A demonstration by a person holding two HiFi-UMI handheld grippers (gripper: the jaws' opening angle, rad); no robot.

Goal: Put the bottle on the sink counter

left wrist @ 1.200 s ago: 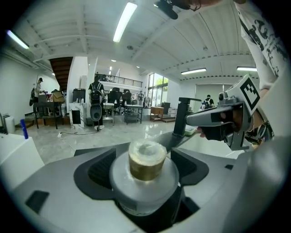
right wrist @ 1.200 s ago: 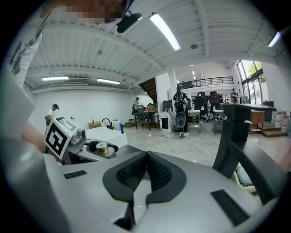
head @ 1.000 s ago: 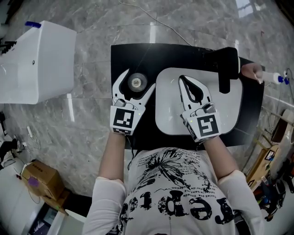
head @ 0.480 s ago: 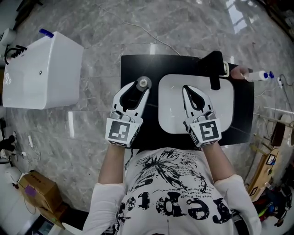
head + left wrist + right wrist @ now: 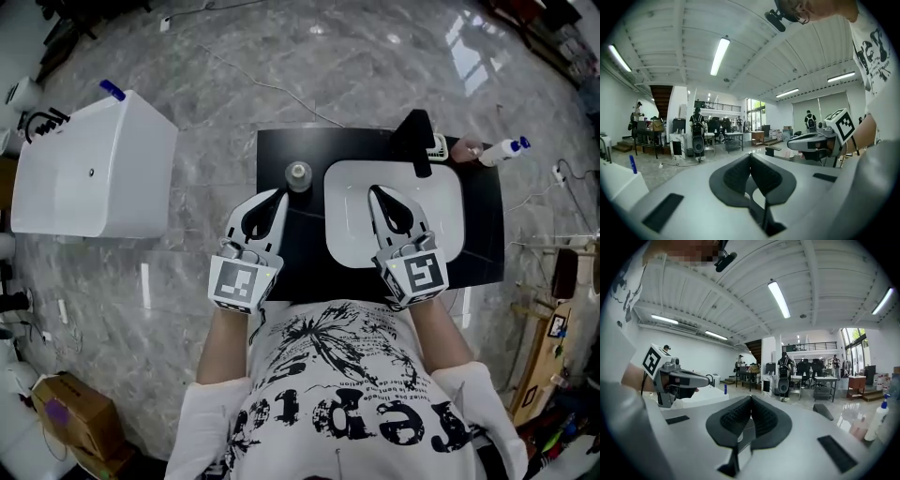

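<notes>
A second ago our left gripper [image 5: 272, 202] had its jaws spread wide around the bottle [image 5: 298, 175]. Now they are pressed together with nothing between them, which the left gripper view confirms: the dark pads meet along one seam and only the room shows beyond them. The gripper has also drawn back toward us, so there is a clear gap of bare black surface between its tips and the bottle.

The bottle stands upright on its own on the sink counter [image 5: 281, 272], just left of the white basin [image 5: 450, 202] and toward the far edge, touching neither gripper. We judge that the release is done and the bottle is where the task wants it (it shows no lean from above, though that steep angle would hide a slight one).

Our right gripper [image 5: 382, 202] hangs over the basin as it did a second ago, closed all the way and empty; its own view shows the pads shut on each other. It has played no visible part in the placing.

The black faucet [image 5: 419, 141] at the far side of the basin and the spray bottle [image 5: 497, 150] off the counter's far right corner are well apart from the bottle. What remains, in our judgement, is only to keep both grippers clear of it.
</notes>
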